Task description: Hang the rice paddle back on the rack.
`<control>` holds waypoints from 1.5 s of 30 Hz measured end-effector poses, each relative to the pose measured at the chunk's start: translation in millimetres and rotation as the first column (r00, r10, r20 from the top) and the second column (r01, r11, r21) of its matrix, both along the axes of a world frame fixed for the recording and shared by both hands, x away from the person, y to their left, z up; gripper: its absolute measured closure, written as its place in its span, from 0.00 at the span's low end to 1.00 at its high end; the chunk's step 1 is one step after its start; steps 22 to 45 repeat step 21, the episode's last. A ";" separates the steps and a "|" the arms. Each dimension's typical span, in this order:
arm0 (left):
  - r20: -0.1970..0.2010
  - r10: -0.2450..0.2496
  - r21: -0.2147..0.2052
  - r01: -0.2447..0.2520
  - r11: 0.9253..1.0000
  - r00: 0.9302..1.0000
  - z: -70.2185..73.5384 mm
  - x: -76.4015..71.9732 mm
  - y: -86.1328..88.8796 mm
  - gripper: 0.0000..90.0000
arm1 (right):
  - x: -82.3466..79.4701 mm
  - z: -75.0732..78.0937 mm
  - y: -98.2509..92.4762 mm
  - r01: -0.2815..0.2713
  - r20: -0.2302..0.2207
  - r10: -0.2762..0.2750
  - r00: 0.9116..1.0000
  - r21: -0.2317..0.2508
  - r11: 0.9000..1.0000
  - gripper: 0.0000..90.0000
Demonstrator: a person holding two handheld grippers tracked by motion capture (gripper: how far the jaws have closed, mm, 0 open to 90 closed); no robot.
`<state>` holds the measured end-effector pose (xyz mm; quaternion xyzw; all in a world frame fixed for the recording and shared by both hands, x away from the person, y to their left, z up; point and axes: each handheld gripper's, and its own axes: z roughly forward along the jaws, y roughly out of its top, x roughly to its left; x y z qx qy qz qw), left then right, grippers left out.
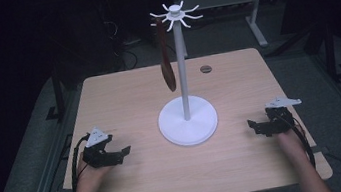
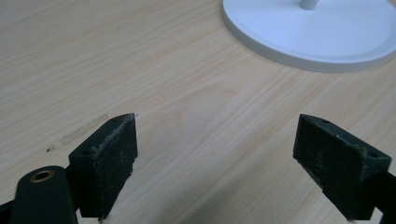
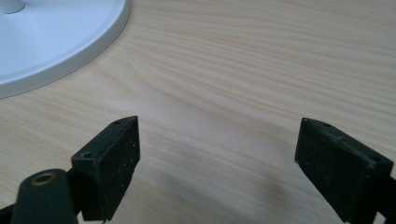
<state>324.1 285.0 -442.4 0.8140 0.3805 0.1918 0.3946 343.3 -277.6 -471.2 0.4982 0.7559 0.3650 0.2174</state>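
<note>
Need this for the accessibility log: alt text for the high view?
A white stand with hooked arms on top stands mid-table, a dark brown spoon-like utensil hanging from one arm. On the wooden table, a person holds the left tool and right tool open, empty, either side of the base.

A white stand [image 1: 188, 119] rises upright from the middle of the wooden table [image 1: 124, 102]; its base is a flat round disc with a low raised rim, lying flat on the wood; a thin white pole climbs straight from the disc's centre to a small round cap ringed by short curved hooks that spread outward like spokes; a dark brown spoon [image 1: 166, 58] hangs from one hook on the left side of the crown; its handle is uppermost and its oval bowl points down, hanging just beside the pole and well clear of the tabletop; the spoon hangs a little tilted, its bowl nearer the pole than its handle.
</note>
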 end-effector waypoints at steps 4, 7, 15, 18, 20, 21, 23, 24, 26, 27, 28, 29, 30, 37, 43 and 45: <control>-0.017 -0.008 0.018 0.008 1.000 1.000 -5.8 1.9 -0.5 0.15 | 0.2 0.1 1.3 -0.003 0.002 0.003 1.000 -0.005 1.000 0.15; -0.021 -0.008 0.013 0.008 1.000 1.000 -8.3 3.0 0.4 0.15 | 0.2 -0.1 2.0 -0.004 0.001 0.004 1.000 -0.005 1.000 0.15; -0.027 -0.012 0.011 0.012 1.000 1.000 -12.0 4.6 1.2 0.15 | 1.2 -1.3 4.1 -0.011 -0.001 0.011 1.000 -0.013 1.000 0.15; -0.029 -0.017 0.017 0.018 1.000 0.999 -11.7 4.3 0.6 0.15 | 1.3 -1.4 4.2 -0.012 -0.001 0.012 1.000 -0.015 1.000 0.15; -0.027 -0.018 0.020 0.019 1.000 0.999 -11.7 4.6 0.5 0.15 | 1.5 -1.4 4.1 -0.012 -0.001 0.012 1.000 -0.014 1.000 0.15; -0.028 -0.018 0.021 0.018 1.000 0.999 -11.7 4.7 0.8 0.15 | 1.5 -1.5 4.0 -0.012 -0.002 0.012 1.000 -0.014 1.000 0.15; -0.028 -0.018 0.021 0.018 1.000 0.999 -11.7 4.7 0.8 0.15 | 1.5 -1.5 4.0 -0.012 -0.002 0.012 1.000 -0.014 1.000 0.15; -0.028 -0.018 0.021 0.018 1.000 0.999 -11.7 4.7 0.8 0.15 | 1.5 -1.5 4.0 -0.012 -0.002 0.012 1.000 -0.014 1.000 0.15; -0.028 -0.018 0.021 0.018 1.000 0.999 -11.7 4.7 0.8 0.15 | 1.5 -1.5 4.0 -0.012 -0.002 0.012 1.000 -0.014 1.000 0.15; -0.028 -0.018 0.021 0.018 1.000 0.999 -11.7 4.7 0.8 0.15 | 1.5 -1.5 4.0 -0.012 -0.002 0.012 1.000 -0.014 1.000 0.15; -0.028 -0.018 0.021 0.018 1.000 0.999 -11.7 4.7 0.8 0.15 | 1.5 -1.5 4.0 -0.012 -0.002 0.012 1.000 -0.014 1.000 0.15; -0.028 -0.018 0.021 0.018 1.000 0.999 -11.7 4.7 0.8 0.15 | 1.5 -1.5 4.0 -0.012 -0.002 0.012 1.000 -0.014 1.000 0.15; -0.028 -0.018 0.021 0.018 1.000 0.999 -11.7 4.7 0.8 0.15 | 1.5 -1.5 4.0 -0.012 -0.002 0.012 1.000 -0.014 1.000 0.15; -0.028 -0.018 0.021 0.018 1.000 0.999 -11.7 4.7 0.8 0.15 | 1.5 -1.5 4.0 -0.012 -0.002 0.012 1.000 -0.014 1.000 0.15; -0.028 -0.018 0.021 0.018 1.000 0.999 -11.7 4.7 0.8 0.15 | 1.5 -1.5 4.0 -0.012 -0.002 0.012 1.000 -0.014 1.000 0.15; -0.028 -0.018 0.021 0.018 1.000 0.999 -11.7 4.7 0.8 0.15 | 1.5 -1.5 4.0 -0.012 -0.002 0.012 1.000 -0.014 1.000 0.15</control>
